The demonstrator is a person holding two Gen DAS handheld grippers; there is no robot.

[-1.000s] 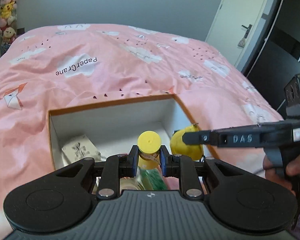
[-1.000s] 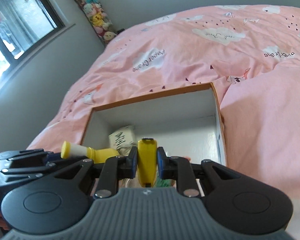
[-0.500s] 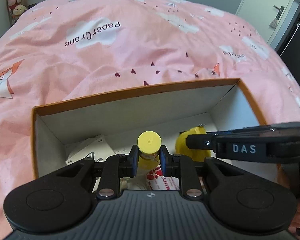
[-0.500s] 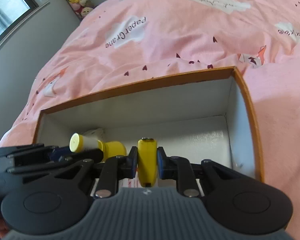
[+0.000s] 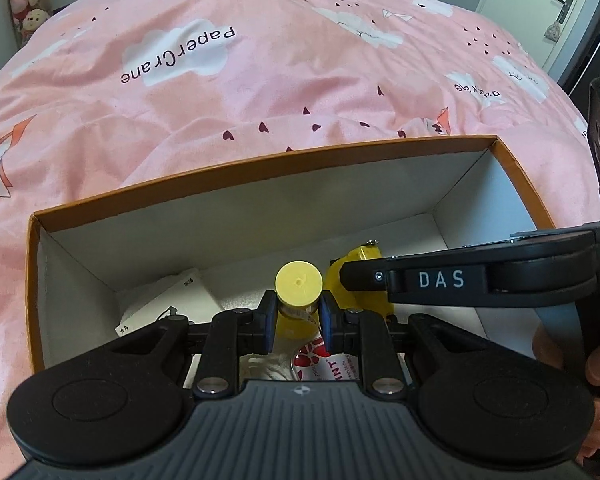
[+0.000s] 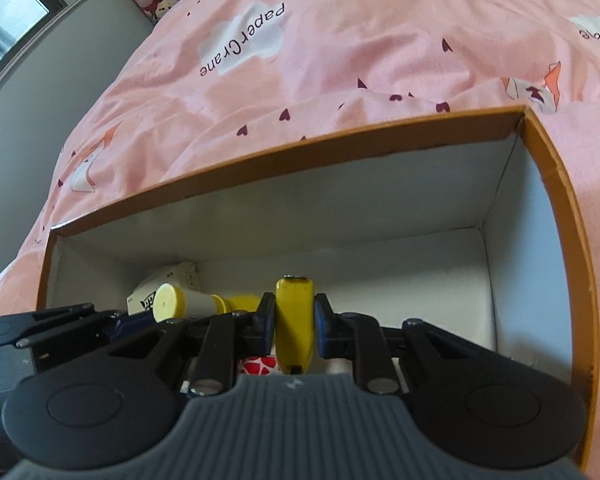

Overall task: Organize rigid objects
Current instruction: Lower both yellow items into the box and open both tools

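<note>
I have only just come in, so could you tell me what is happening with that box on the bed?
A person works a hand-held gripper in each hand over an open orange-rimmed box on the pink bedspread. The left hand-held gripper is shut on a yellow-capped bottle; the right hand-held gripper is shut on a yellow tool. A white carton already lies inside.

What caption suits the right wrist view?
Right gripper holding a yellow object over the orange-rimmed box on the pink bedspread.

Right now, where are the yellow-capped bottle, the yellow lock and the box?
Bottle (image 5: 298,283), left wrist view, on its round yellow cap.
Lock (image 6: 294,322), right wrist view, on its yellow body between the jaws.
Box (image 6: 260,153), right wrist view, on its far orange rim.
</note>
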